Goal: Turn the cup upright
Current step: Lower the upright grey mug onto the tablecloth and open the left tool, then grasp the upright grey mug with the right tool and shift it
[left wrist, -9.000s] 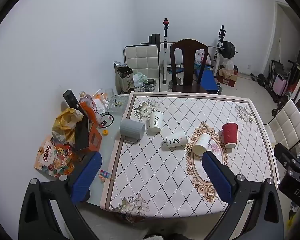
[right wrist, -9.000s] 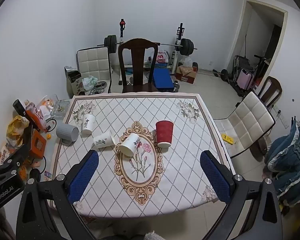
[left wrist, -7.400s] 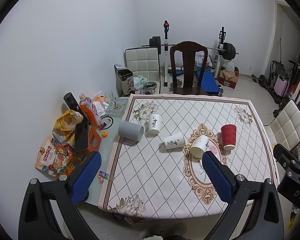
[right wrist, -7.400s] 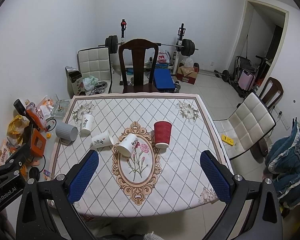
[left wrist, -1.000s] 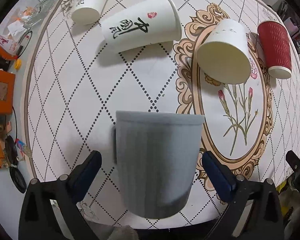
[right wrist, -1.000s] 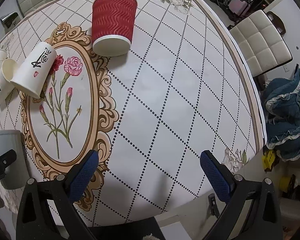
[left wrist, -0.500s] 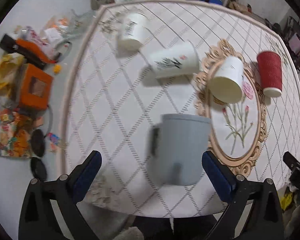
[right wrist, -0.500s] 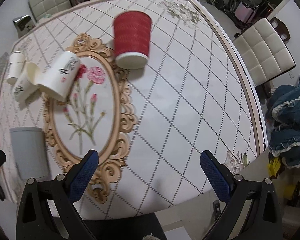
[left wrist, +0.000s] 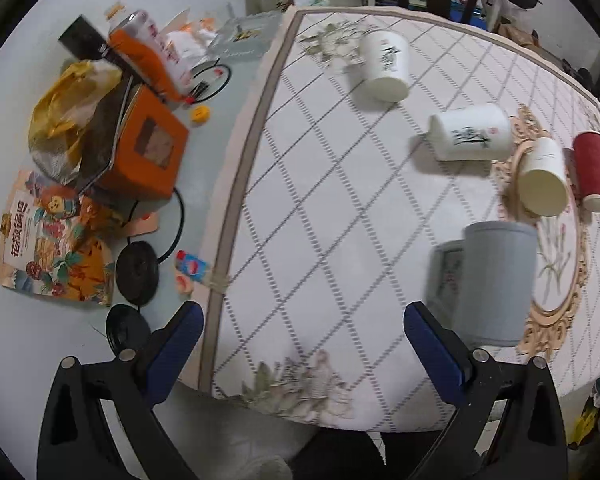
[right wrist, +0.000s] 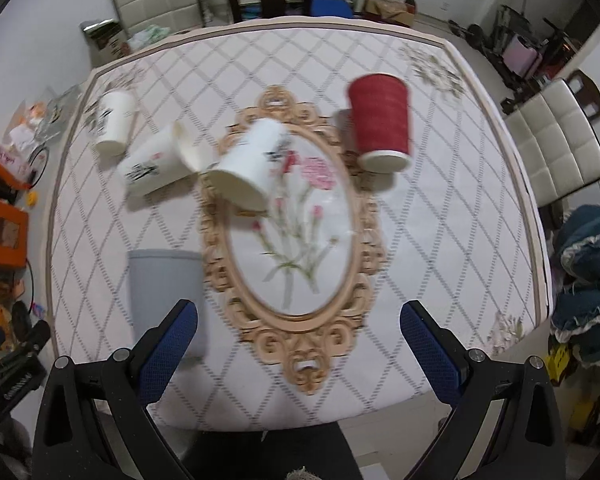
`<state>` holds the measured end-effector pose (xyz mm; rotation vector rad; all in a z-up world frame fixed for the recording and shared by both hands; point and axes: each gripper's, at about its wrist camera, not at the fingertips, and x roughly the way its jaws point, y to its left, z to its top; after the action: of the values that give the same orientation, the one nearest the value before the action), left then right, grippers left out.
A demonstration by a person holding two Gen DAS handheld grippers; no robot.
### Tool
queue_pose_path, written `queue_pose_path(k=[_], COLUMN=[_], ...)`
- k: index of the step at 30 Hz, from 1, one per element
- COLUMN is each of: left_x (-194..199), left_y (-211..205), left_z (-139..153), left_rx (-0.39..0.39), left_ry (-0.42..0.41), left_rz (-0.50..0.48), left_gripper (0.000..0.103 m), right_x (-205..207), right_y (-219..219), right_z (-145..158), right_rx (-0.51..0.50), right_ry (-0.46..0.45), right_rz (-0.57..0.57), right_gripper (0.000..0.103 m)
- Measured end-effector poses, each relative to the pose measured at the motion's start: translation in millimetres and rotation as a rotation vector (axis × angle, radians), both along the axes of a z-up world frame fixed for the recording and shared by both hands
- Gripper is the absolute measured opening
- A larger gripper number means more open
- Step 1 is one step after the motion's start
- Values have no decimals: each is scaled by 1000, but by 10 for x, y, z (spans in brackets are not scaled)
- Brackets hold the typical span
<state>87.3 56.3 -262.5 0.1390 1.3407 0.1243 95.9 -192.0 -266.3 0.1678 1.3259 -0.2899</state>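
With the grey ribbed mug standing near the tablecloth's front edge, both the left gripper and right gripper hang wide and empty; next, approach a tipped white paper cup squarely across its sides.

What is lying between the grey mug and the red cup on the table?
In the right wrist view, a tipped white paper cup lies between the grey mug and the red cup, on the flower oval of the tablecloth.
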Motion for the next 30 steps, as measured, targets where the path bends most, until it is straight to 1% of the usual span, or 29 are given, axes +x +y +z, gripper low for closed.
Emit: queue_pose_path(k=[5, 9, 12, 17, 19, 20, 22, 23, 24, 26, 30], left_x=[-17, -18, -13, 19, 47, 62, 94, 111, 126, 151, 185], left_y=[260, 402, 440, 437, 428, 424, 418, 415, 414, 408, 418], left_z=[-164, -349, -498, -684, -740, -760, -802, -823, -833, -846, -851], left_rx=[-3, -13, -19, -25, -27, -28, -34, -37, -43, -42, -48], left_ry=[19, 52, 82, 112, 117, 118, 124, 127, 127, 126, 128], left_rz=[12, 18, 12, -5, -11, -14, -21, -25, -30, -34, -34], left_gripper=[103, 103, 103, 103, 103, 103, 103, 103, 103, 103, 103], right_x=[154, 308, 429, 637, 702, 728, 776, 795, 806, 819, 801], right_y=[409, 678, 815, 1003, 1048, 1064, 1083, 1083, 1083, 1082, 1072], right_z=[-134, -331, -482, -781, -889, -950, -1067, -1133, -1185, -1246, -1249], right_rx=[0, 8, 15, 34, 39, 47, 70, 82, 86, 82, 100], right_ry=[43, 83, 112, 188, 216, 235, 271, 294, 312, 324, 304], right_rz=[44, 73, 90, 106, 108, 106, 103, 98, 94, 90, 91], right_gripper=[102, 102, 102, 102, 100, 96, 92, 87, 85, 84, 84])
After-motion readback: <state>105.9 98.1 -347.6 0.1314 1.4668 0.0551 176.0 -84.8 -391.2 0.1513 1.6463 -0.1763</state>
